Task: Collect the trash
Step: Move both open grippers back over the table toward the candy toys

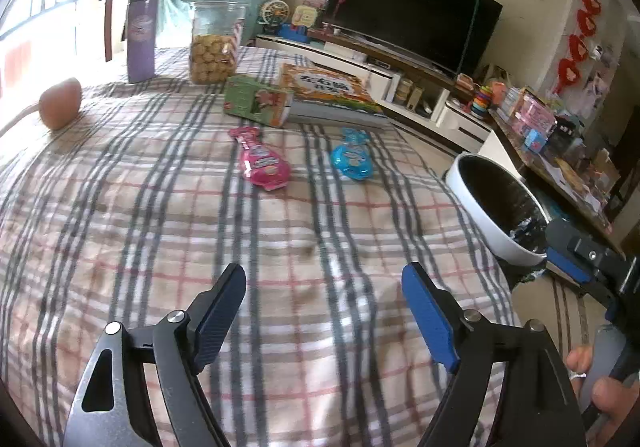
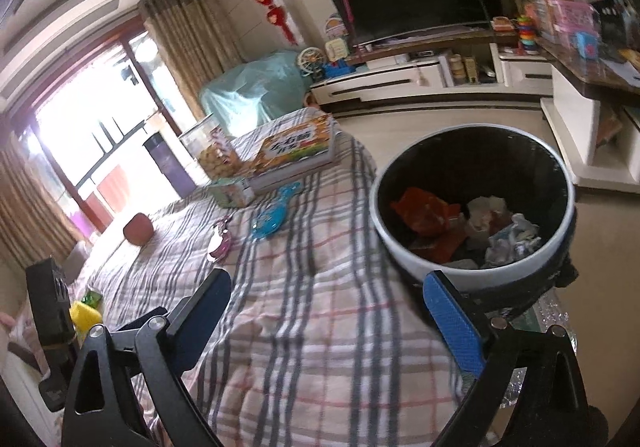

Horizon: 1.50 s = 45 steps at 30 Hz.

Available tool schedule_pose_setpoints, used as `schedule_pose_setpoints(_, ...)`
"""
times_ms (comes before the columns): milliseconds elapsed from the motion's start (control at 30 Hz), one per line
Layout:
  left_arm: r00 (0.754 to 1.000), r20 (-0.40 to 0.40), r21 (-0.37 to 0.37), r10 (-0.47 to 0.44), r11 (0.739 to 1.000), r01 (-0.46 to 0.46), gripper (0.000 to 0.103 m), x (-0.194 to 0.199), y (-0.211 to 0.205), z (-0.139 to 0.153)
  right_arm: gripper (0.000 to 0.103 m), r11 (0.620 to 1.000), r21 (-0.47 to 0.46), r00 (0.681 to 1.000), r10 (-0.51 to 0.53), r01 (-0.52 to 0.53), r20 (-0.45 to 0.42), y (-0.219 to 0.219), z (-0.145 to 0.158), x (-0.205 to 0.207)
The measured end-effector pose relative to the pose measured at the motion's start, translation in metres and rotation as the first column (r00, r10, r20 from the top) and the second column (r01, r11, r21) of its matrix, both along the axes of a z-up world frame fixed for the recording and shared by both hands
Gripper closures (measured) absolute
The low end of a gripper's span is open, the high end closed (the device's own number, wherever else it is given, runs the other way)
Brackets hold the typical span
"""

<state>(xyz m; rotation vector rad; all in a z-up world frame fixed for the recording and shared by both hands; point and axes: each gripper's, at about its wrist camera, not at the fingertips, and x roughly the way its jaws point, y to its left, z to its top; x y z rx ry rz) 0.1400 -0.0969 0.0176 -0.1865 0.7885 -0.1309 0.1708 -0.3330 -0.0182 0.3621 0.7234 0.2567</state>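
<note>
A pink wrapper (image 1: 264,163) and a blue wrapper (image 1: 352,161) lie side by side on the plaid tablecloth (image 1: 160,227), well ahead of my left gripper (image 1: 324,275). That gripper hangs open over bare cloth with nothing between its fingers. At the table's right edge stands a white trash bin (image 1: 472,207) with a black liner. In the right wrist view the bin (image 2: 420,267) holds orange wrappers and crumpled paper. My right gripper (image 2: 328,281) is open and empty, its right finger just in front of the bin's rim. The blue wrapper (image 2: 272,219) and the pink wrapper (image 2: 220,243) lie further off to the left.
At the table's far end stand a purple bottle (image 1: 140,35), a cookie jar (image 1: 214,47), a green box (image 1: 256,103) and a thick book (image 1: 328,91). A brown egg-shaped object (image 1: 60,103) sits at the left. A yellow-green item (image 2: 84,311) lies near the left edge.
</note>
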Motion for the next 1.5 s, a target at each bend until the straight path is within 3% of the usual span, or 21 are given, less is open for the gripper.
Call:
schedule_pose_setpoints(667, 0.997, -0.032, 0.022, 0.071, 0.997, -0.070, 0.022, 0.017, 0.036, -0.014, 0.005, 0.993, -0.030, 0.993, 0.113, -0.114, -0.040, 0.059, -0.013, 0.032)
schedule_pose_setpoints(967, 0.997, -0.045, 0.040, 0.061, 0.997, -0.059, 0.022, 0.057, 0.036, -0.021, 0.005, 0.992, -0.023, 0.991, 0.124, -0.125, -0.048, 0.067, -0.017, 0.055)
schedule_pose_setpoints(1300, 0.997, -0.076, 0.043, 0.021, 0.999, -0.018, 0.022, 0.128, 0.030, -0.030, 0.005, 0.992, -0.003, 0.991, 0.126, -0.126, -0.043, 0.067, -0.015, 0.078)
schedule_pose_setpoints(1433, 0.996, -0.085, 0.088, 0.021, 0.996, -0.013, 0.024, 0.151, 0.027, -0.038, 0.005, 0.992, 0.004, 0.991, 0.124, -0.124, -0.049, 0.067, -0.017, 0.087)
schedule_pose_setpoints(1500, 0.996, -0.090, 0.113, 0.012, 0.994, -0.002, 0.037, 0.156, 0.023, -0.043, 0.005, 0.992, 0.003, 0.991, 0.124, -0.124, -0.050, 0.069, -0.018, 0.091)
